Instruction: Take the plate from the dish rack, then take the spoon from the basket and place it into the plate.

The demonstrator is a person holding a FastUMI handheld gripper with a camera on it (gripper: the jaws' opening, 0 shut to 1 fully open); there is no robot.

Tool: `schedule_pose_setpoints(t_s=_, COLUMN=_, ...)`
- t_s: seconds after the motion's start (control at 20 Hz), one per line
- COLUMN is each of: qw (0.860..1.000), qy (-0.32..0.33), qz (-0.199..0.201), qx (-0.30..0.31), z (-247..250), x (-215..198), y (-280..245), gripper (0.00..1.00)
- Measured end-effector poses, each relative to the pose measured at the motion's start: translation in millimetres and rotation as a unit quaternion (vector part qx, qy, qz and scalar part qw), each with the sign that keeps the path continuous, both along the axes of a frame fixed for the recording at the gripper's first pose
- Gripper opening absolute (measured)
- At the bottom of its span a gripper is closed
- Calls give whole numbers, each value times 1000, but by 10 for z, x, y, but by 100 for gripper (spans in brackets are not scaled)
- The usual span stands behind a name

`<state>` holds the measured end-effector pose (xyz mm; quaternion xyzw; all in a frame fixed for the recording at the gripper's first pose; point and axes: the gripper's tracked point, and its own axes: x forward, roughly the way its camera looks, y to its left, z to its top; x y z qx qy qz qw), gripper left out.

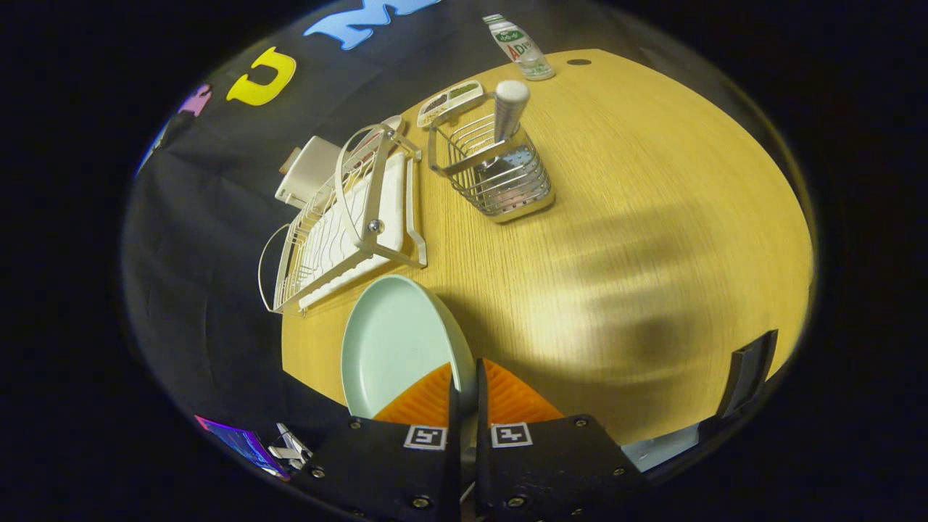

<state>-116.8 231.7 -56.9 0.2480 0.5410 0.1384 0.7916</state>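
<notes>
You've got the plate [395,348] pinched by its rim, the claw [464,395] closed down narrow on it, one finger on each face of the edge. It hangs tilted on edge above the desk [652,217], just in front of the dish rack [348,217], clear of the wires. It looks a stiff, smooth, pale green plate, probably light for its size, but a rim grip like that leaves the whole disc levering on the pads, so I'd expect it to want to swing or slip if you turn quickly. It may chip if it drops, so lower it flat and gently before you let go.

Beyond the rack stands the wire basket [500,174], and out of it sticks the spoon [507,109], handle up, thick and rounded at the top. That handle is your hold: rigid, smooth, likely a bit slick, so take it below the rounded end and lift straight up so the bowl clears the wires.

At the far side of the desk there's a clear bottle [520,49] with a label; its lettering is too small and bent to read with any certainty. A small lidded tray [449,101] sits behind the basket, no writing legible. The square coded markers on the claw carry no words.
</notes>
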Motion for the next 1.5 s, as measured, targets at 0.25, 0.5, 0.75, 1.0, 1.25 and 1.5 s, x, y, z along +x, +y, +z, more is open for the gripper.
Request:
schedule_pose_setpoints(t_s=0.25, qw=1000, qy=2, qz=-6, qx=-1, z=-105, x=40, y=-3, gripper=8)
schedule_pose_setpoints(t_s=0.5, qw=1000, qy=7, qz=-13, qx=11, z=-183, x=100, y=68, gripper=10)
schedule_pose_setpoints(t_s=0.75, qw=995, qy=-87, qz=-11, qx=-57, z=43, x=303, y=-130, gripper=27)
schedule_pose_setpoints(t_s=1.0, qw=953, qy=-281, qz=-21, qx=-111, z=662, x=575, y=-350, gripper=54)
schedule_pose_setpoints(t_s=1.25, qw=896, qy=-422, qz=-10, qx=-139, z=1046, x=494, y=-425, gripper=54)
schedule_pose_setpoints(t_s=1.5, qw=853, qy=-496, qz=-37, qx=-159, z=1319, x=532, y=-659, gripper=54)
